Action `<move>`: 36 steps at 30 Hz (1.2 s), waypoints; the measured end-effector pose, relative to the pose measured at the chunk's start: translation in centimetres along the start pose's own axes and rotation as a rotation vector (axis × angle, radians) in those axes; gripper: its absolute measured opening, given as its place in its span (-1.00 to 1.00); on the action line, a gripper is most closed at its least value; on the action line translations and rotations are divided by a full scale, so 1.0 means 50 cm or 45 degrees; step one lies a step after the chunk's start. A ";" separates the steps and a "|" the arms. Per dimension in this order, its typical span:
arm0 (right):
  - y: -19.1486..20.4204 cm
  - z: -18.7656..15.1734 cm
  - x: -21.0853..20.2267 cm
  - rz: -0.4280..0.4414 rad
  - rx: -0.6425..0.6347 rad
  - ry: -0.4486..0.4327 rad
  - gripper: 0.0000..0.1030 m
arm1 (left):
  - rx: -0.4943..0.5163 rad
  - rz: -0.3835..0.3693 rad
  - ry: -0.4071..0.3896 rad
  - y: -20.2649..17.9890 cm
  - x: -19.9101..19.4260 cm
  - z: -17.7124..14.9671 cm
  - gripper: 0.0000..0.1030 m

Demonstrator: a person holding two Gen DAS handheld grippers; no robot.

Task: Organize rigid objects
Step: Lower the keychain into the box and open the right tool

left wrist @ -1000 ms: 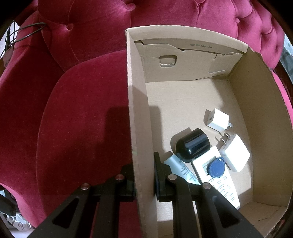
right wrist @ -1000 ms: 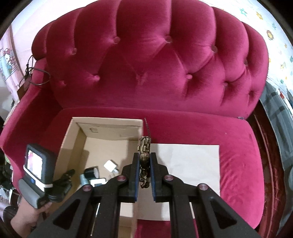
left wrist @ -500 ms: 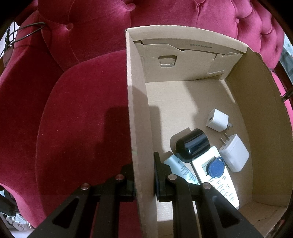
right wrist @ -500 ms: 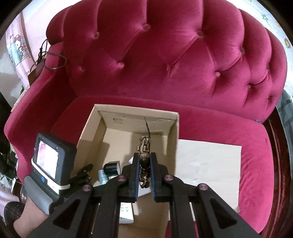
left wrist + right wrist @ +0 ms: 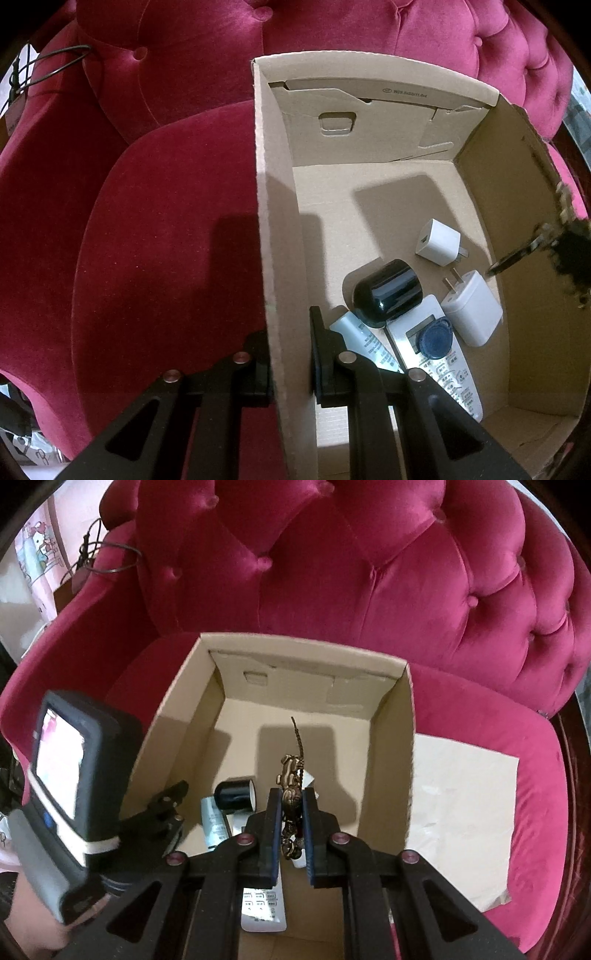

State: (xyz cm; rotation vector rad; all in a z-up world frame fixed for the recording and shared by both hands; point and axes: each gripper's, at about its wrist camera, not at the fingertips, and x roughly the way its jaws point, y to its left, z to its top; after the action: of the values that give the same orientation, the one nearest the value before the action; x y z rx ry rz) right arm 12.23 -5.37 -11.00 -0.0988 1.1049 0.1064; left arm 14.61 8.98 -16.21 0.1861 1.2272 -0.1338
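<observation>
Sofa (image 5: 369,572): crimson tufted velvet; it carries everything here, the seat cushion spreading from 9 to 3 o'clock in the right wrist view.
Cardboard box (image 5: 280,229): open-topped, on the left half of the seat; small print on its far flap at 12 o'clock is too fine to read surely.
Paper sheet (image 5: 461,812): pale, flat on the cushion just beside the box's right wall, at 3 o'clock.
Left tool (image 5: 290,363): clamped on the box's left wall, one finger outside and one inside.
Right tool (image 5: 291,823): above the box interior, pressed together on the brass figurine.
Brass figurine (image 5: 290,786): ornate, with a thin tail rising toward 12 o'clock; held between the pads, not touching the box floor.
Remote control (image 5: 439,354): white, flat on the floor at 5 o'clock; its button legends are unreadable.
Black cylinder (image 5: 386,291): glossy, on its side, against the remote's top end.
Large white charger (image 5: 472,308): prongs pointing to 11 o'clock, beside the remote.
Small white charger (image 5: 437,242): just past the large one.
Pale tube (image 5: 364,341): printed text illegible, next to the inner finger.
Blue key fob (image 5: 436,338): lies on the remote's screen.
</observation>
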 end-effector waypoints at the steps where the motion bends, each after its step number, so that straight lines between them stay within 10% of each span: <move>1: 0.001 -0.003 0.008 -0.003 -0.001 0.009 -0.83 | 0.001 0.000 0.000 0.000 0.000 0.000 -0.70; 36: 0.005 -0.045 0.117 0.020 0.005 0.131 -0.82 | 0.006 0.004 -0.001 -0.003 -0.005 -0.003 -0.70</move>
State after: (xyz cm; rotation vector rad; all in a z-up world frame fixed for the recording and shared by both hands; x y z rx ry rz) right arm 12.82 -5.23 -17.24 -0.0926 1.2090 0.1145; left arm 14.36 8.89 -16.06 0.1923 1.2256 -0.1341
